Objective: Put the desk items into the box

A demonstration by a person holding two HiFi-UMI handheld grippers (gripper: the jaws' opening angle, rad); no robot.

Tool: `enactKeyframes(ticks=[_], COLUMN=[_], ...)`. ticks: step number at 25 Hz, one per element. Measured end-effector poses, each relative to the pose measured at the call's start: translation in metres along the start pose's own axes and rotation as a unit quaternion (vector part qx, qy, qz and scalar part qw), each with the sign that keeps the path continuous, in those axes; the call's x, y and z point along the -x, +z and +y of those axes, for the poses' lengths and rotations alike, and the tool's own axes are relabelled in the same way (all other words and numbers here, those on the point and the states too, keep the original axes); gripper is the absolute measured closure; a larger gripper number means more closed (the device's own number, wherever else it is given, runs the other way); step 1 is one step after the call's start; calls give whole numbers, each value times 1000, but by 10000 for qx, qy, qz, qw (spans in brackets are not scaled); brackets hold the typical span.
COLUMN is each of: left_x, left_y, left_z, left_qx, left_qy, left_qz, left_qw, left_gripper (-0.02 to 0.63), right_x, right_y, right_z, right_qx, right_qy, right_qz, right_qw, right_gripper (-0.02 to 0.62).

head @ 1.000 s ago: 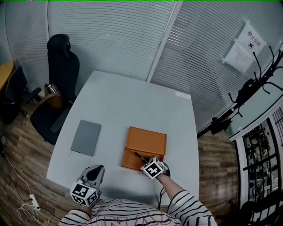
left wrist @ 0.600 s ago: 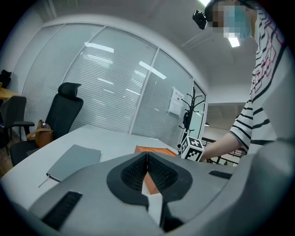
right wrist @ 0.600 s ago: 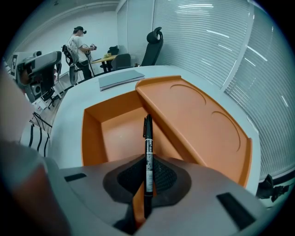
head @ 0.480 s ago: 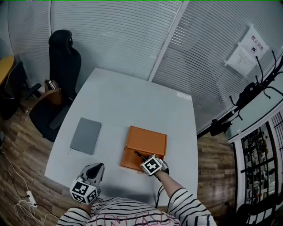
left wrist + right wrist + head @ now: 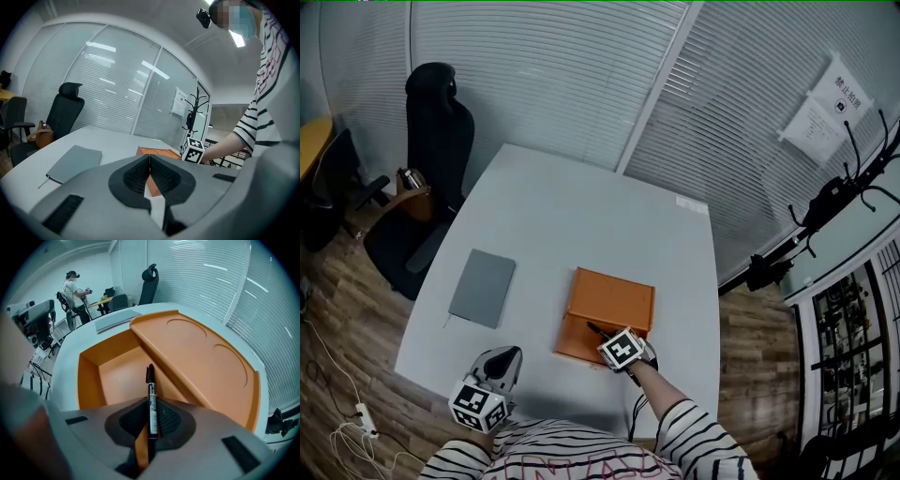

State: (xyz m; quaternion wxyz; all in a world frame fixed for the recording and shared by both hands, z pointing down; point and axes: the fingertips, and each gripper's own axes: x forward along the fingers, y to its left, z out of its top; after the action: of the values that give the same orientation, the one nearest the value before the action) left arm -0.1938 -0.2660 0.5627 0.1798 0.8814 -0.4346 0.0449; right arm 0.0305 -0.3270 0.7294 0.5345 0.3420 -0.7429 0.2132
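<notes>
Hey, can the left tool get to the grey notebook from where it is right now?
Probably yes: only bare table lies between the left tool and the grey notebook, nothing blocking. Its jaws are together, so they would have to open first.

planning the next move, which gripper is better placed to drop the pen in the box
Right. The right gripper holds the pen above the orange box; the left gripper is shut and empty.

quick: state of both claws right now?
Left claw: closed, nothing in it.
Right claw: closed on a slim black marker pen, over the open orange rectangular box.
</notes>
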Motion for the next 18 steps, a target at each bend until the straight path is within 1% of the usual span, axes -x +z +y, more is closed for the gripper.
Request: enactKeyframes(ticks=[4, 7, 8, 9, 10, 18], left_x=[1, 3, 4, 4, 4, 10], left_y=[0, -1, -1, -1, -1, -3], left_z=[-3, -4, -5, -6, -7, -19], left_qx=[-19, -26, -29, -34, -40, -93], left_qy=[-3, 6, 8, 8, 6, -18], left_qz=[-1, -3, -1, -1, -1, 18], left_qw=[10000, 10000, 10000, 10000, 10000, 10000], left_gripper=[581, 583, 581, 583, 581, 583], right_x=[-2, 0, 1, 3, 5, 14], right_y=[-2, 0, 1, 2, 2, 2], right_z=[4, 1, -1, -2, -3, 2], right_qx=[-199, -196, -184, -195, -221, -238], right_qy=[77, -25, -74, -102, -123, -118], right_qz=[-31, -138, -187, -217, -234, -453], right_qw=[9998, 9997, 9996, 9995, 9994, 9986], right_gripper=[554, 551, 532, 492, 468, 463])
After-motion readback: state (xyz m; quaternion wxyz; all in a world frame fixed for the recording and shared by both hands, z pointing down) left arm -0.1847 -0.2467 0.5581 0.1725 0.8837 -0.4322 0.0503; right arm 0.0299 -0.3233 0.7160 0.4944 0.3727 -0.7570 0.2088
